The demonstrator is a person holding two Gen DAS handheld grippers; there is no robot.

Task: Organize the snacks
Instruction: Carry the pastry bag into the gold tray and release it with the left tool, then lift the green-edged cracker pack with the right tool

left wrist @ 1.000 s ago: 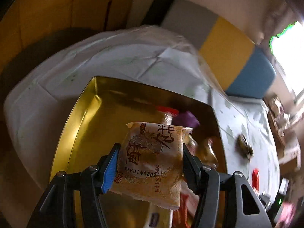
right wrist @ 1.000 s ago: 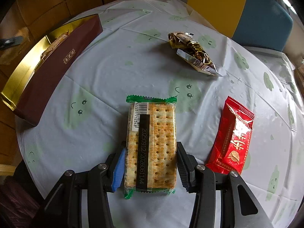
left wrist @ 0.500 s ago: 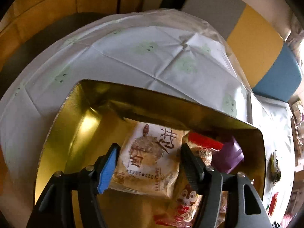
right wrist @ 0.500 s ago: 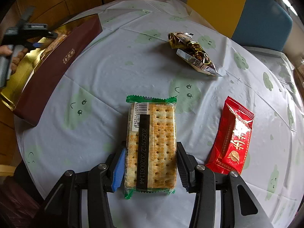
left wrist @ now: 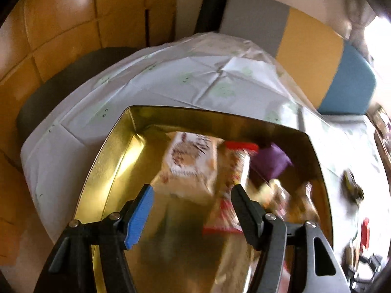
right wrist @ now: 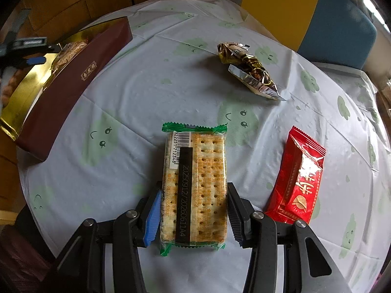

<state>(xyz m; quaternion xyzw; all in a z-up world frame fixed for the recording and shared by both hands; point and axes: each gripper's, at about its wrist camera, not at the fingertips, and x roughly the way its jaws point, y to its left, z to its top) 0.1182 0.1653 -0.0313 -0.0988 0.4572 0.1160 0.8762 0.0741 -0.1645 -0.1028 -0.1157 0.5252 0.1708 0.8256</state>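
A gold-lined box (left wrist: 107, 151) with a maroon outer wall (right wrist: 80, 73) stands at the table's left edge. Inside it lie a beige snack packet (left wrist: 190, 161), a red-topped packet (left wrist: 234, 171) and a purple one (left wrist: 271, 161). My left gripper (left wrist: 191, 190) hangs open just above the box floor, and the beige packet rests free beyond its tips. My right gripper (right wrist: 194, 195) is shut on a green-edged cracker packet (right wrist: 198, 183), its pads against the packet's long sides low over the tablecloth.
A red snack packet (right wrist: 300, 178) lies right of the crackers. A gold-brown foil packet (right wrist: 249, 68) lies farther back. The round table (right wrist: 146, 85) has a pale cloth with green prints. Grey, yellow and blue cushions (left wrist: 315, 56) stand behind it.
The left gripper carried the beige packet down into the box, opened and pulled back, leaving the packet lying there. The right gripper and the crackers have not moved.
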